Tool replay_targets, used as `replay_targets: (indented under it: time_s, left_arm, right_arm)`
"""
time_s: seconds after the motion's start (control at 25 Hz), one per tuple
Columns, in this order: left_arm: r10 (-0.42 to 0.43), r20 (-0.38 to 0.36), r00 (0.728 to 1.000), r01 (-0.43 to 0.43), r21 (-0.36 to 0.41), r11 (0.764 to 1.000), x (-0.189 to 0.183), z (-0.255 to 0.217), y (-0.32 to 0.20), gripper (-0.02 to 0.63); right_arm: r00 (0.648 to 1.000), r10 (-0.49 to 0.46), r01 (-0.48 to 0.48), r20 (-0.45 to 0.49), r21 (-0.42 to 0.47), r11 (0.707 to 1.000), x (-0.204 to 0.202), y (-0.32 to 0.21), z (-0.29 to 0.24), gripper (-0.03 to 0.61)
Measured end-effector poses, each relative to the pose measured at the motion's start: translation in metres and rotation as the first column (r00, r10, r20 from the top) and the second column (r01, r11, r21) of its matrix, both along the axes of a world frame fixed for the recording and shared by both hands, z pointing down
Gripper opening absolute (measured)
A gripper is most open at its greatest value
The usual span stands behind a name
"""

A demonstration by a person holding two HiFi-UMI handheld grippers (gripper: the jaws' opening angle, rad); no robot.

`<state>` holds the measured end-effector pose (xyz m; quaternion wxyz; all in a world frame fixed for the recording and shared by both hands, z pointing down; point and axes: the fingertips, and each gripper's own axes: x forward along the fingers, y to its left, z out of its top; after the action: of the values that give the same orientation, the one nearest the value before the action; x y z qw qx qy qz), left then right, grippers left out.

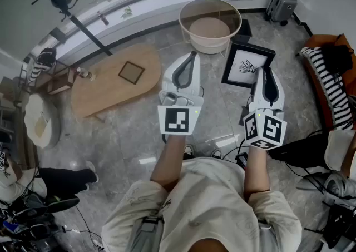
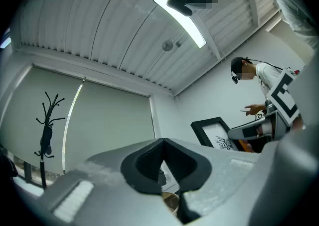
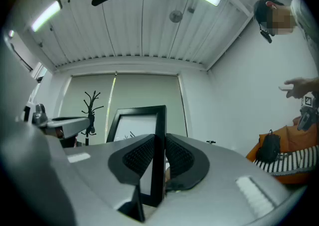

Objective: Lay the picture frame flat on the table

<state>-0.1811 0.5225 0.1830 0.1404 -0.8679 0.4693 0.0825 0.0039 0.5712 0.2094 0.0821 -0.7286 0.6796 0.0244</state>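
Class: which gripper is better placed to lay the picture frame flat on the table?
Right. The right gripper clamps the picture frame by its edge; the left gripper is empty, its jaws together.

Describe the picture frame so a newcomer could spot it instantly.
Find the round beige tub on the floor, seen from the head camera. Just right of it the right gripper clamps the picture frame by one edge. It is black-edged with a white mat and small dark drawing, unlike the brown square on the wooden table.
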Motion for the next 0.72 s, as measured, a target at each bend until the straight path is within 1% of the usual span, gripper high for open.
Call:
replay_targets:
  time_s: [0.36, 0.52, 0.72]
  left_arm:
    - [0.003, 0.004, 1.0, -0.003, -0.025, 1.0, 0.009, 0.003, -0.003, 0.003]
    - [0.013, -0.002, 1.0, -0.013, -0.05, 0.999, 0.012, 0.007, -0.005, 0.003]
    - [0.027, 0.009, 1.0, -0.027, -0.041, 0.999, 0.027, 0.013, -0.004, 0.003]
  right_arm:
    - [1.0, -0.01, 0.01, 0.007, -0.036, 0.999, 0.007, -0.004, 0.009, 0.069]
    - [1.0, 0.001, 0.0, 0.013, -0.044, 0.999, 0.009, -0.005, 0.011, 0.069]
    - [1.0, 0.008, -0.007, 0.025, -0.039, 0.999, 0.021, -0.002, 0.016, 0.071]
